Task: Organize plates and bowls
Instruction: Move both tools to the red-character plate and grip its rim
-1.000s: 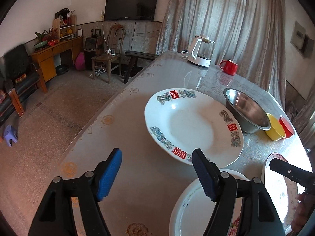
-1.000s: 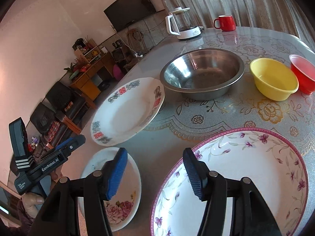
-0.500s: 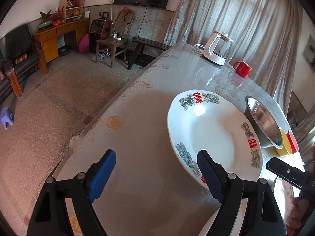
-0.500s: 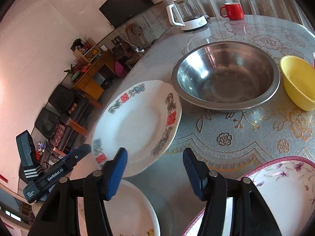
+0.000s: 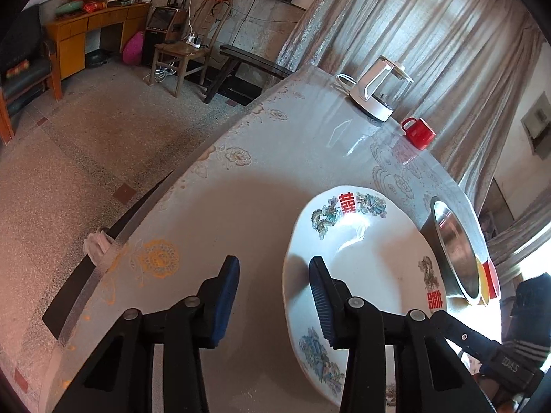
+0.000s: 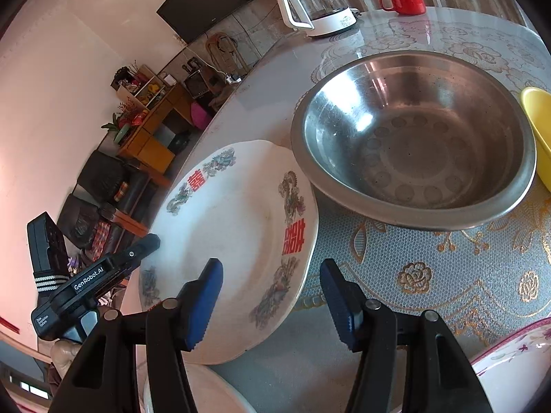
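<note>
Now left gripper [image 5: 273,296] narrower (straddling plate [image 5: 365,265] rim).

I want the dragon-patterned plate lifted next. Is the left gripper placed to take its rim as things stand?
Probably yes. The left gripper, whose jaws have just been closing, straddles the near rim of the dragon-patterned plate without pinching it, and nothing blocks it.

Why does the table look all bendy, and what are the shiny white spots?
Left wrist view: the fisheye lens curves the table edge, and window light glares on it. Right wrist view: a bright glint in the steel bowl; corners go black.
</note>
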